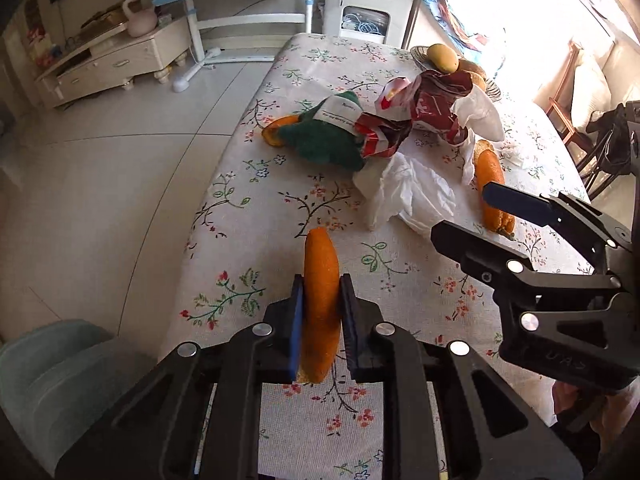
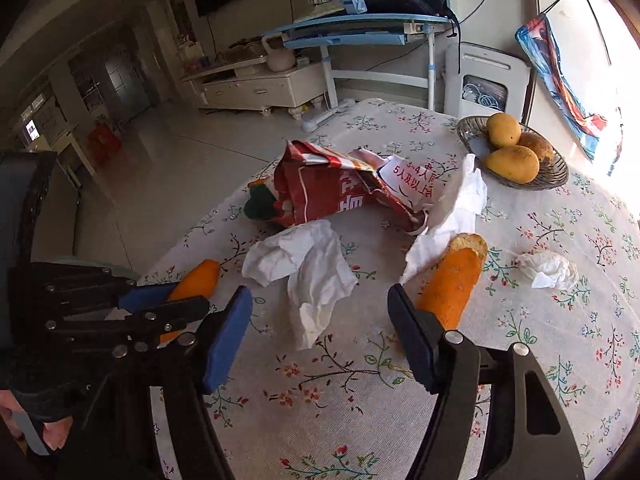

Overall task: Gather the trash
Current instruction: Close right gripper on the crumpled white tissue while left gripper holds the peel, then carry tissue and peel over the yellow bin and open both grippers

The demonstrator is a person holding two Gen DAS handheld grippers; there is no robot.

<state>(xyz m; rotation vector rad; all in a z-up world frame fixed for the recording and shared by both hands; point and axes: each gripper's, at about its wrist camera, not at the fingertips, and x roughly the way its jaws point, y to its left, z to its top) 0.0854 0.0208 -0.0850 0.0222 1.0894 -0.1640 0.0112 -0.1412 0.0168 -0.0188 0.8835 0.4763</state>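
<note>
My left gripper [image 1: 320, 320] is clamped on an orange peel [image 1: 321, 300], pads on both faces, near the table [image 1: 224, 240] edge closest to me. The peel's long axis runs straight out along the fingers.

My right gripper [image 2: 320, 340] is partly open and holds nothing. Its pads sit well apart over the bare cloth.

Key relation for the next move, my read: the crumpled tissue [image 2: 308, 276] lies dead ahead of the right gripper, centred between the jaws, just beyond the tips. The second peel [image 2: 452, 280] sits just beside the right jaw, with its long axis angled away up-right and its near end at the pad. The right hand is nearer both; the left is busy.

Count:
- peels: three, one held, one by the right jaw, one behind the green wrapper [image 1: 324, 140] at the far left [image 1: 278, 130]
- tissues: three, centre, one tucked under the red bag [image 2: 340, 196] beside the second peel [image 2: 456, 204], and a small wad at the right [image 2: 548, 268]
- red bag: one, torn
- green wrapper: one
- basket [image 2: 556, 172] with three mangoes [image 2: 514, 164], not trash
</note>
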